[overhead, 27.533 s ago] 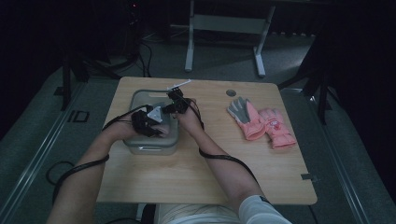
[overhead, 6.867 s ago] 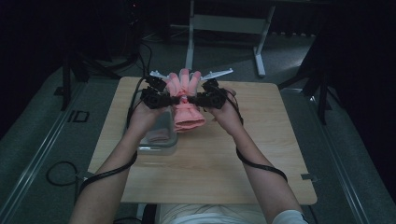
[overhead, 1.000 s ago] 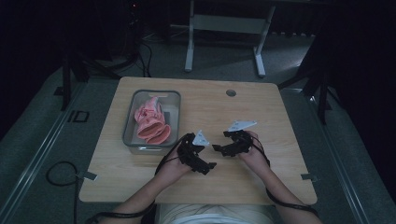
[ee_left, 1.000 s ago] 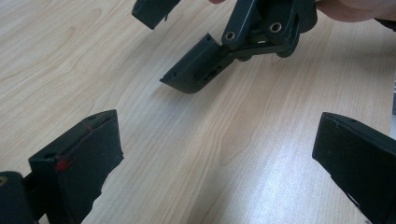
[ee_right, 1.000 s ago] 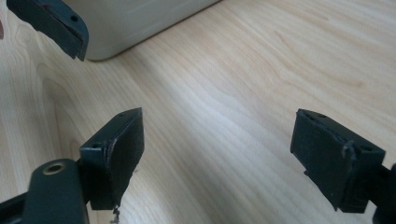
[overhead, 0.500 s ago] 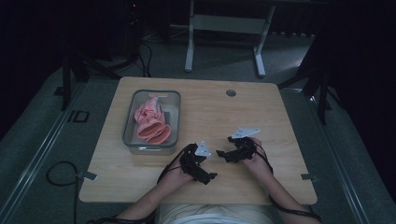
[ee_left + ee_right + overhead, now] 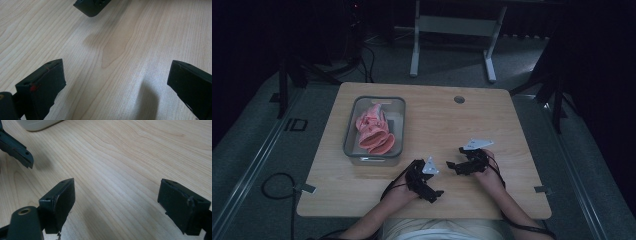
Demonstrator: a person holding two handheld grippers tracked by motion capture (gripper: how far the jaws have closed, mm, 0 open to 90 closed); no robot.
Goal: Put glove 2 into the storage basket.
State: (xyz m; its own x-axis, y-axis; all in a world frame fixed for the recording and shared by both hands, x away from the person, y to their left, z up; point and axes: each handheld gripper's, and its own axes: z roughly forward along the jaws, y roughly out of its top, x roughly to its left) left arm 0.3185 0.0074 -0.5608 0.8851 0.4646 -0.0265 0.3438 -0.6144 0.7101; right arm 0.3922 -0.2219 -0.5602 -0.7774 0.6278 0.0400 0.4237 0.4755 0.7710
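Note:
A pair of pink gloves (image 7: 374, 132) lies bunched inside the grey bin (image 7: 353, 152) on the left half of the wooden table (image 7: 492, 120). My left gripper (image 7: 428, 186) is low over the table near the front edge, right of the bin, open with nothing in it. My right gripper (image 7: 456, 166) sits just beside it, also open and empty. In the left gripper view the left gripper (image 7: 116, 82) has its jaws wide apart over bare wood, with a jaw tip of the right gripper (image 7: 91, 6) ahead. The right gripper (image 7: 117, 200) likewise spans bare wood.
A round cable hole (image 7: 459, 99) sits near the table's far edge. A corner of the bin (image 7: 37, 125) and a jaw of the left gripper (image 7: 17, 150) appear in the right gripper view. A white desk frame (image 7: 452, 30) stands on the floor beyond the table.
Both grippers have drawn back toward the table's front edge, still open and empty. Well before that, the gloves went from the table's right side into the bin.

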